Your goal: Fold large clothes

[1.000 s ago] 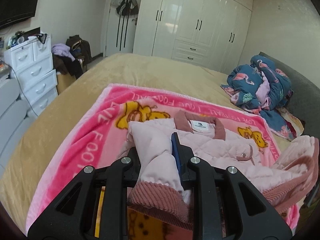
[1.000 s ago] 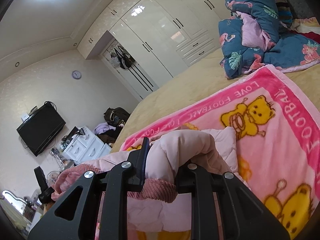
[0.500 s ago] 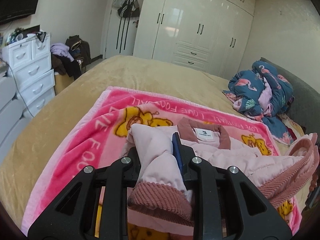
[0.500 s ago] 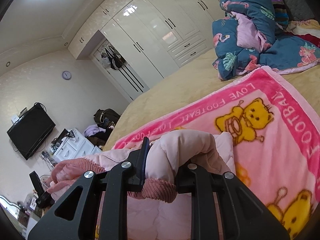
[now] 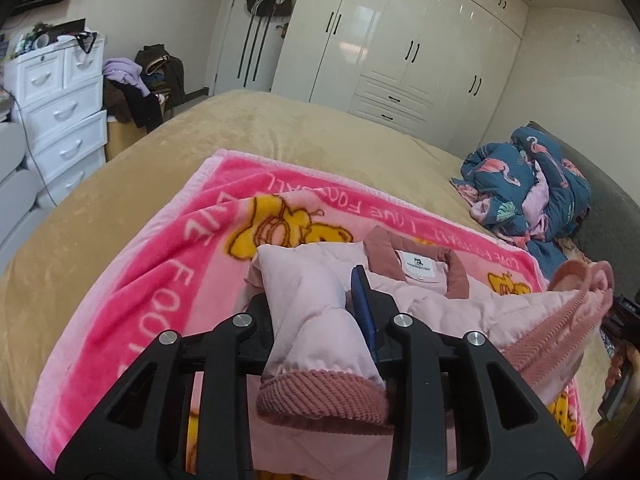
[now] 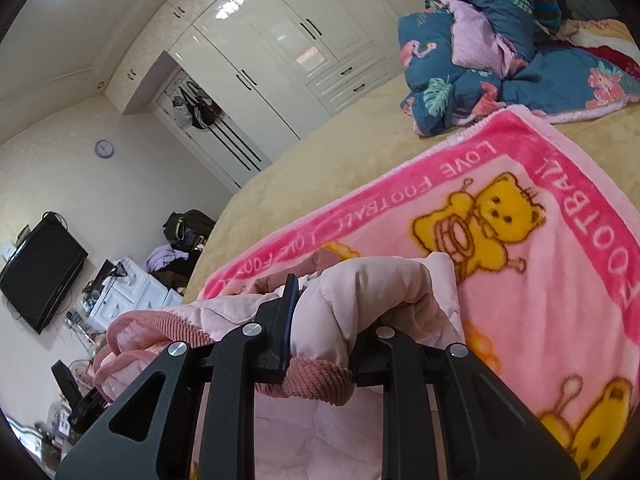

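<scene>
A pink jacket (image 5: 420,300) lies at twelve o'clock; the left gripper (image 5: 320,312), jaws opening, seemingly pinches one sleeve; the right gripper (image 6: 324,320) pinches the other sleeve.

Both grippers on jacket sleeves, tilted downward.
My left gripper (image 5: 316,312) has its jaws opening, pink jacket (image 5: 404,304) sleeve between them, the cloth touching both fingers. My right gripper (image 6: 324,328) is clamped tight on the other sleeve near its ribbed cuff.
</scene>
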`<state>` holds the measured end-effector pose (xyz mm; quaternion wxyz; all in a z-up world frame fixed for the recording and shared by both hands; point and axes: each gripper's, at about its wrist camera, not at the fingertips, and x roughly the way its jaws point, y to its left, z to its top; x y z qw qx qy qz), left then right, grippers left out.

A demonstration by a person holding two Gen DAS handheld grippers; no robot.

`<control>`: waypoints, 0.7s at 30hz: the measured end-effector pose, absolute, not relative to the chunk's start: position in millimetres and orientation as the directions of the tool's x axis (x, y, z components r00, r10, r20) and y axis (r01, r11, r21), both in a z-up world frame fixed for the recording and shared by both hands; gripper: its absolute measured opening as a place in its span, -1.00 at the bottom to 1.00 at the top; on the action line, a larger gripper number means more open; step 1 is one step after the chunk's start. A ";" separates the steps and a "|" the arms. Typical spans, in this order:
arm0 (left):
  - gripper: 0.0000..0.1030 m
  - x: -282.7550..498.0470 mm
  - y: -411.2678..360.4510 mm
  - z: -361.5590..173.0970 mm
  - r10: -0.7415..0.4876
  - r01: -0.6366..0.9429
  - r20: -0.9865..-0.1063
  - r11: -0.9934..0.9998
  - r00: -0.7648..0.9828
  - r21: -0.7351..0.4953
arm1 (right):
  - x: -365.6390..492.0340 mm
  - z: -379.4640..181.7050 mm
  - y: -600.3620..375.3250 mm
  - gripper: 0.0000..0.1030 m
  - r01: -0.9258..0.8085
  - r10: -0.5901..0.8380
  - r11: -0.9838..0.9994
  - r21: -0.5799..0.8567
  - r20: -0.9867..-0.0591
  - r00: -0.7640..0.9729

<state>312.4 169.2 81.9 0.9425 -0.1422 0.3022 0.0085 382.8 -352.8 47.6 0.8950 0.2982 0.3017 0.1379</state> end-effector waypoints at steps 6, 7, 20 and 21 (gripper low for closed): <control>-0.51 323.4 174.5 63.0 -0.068 -0.115 -0.597 0.958 0.799 -0.264 | 397.7 35.6 -347.7 -0.58 -0.032 0.416 0.784 0.620 -0.486 0.769; -0.51 325.1 174.7 60.3 -0.069 -0.115 -0.599 0.957 0.798 -0.265 | 400.9 32.8 -346.7 -0.58 -0.026 0.414 0.785 0.618 -0.493 0.765; -0.44 330.9 172.4 41.7 -0.068 -0.113 -0.597 0.959 0.799 -0.260 | 415.6 5.3 -367.7 0.10 -0.009 0.555 0.587 0.810 -0.395 0.732; -0.44 331.0 172.4 41.6 -0.069 -0.113 -0.598 0.958 0.798 -0.262 | 413.0 7.1 -369.3 0.24 -0.023 0.566 0.567 0.824 -0.369 0.737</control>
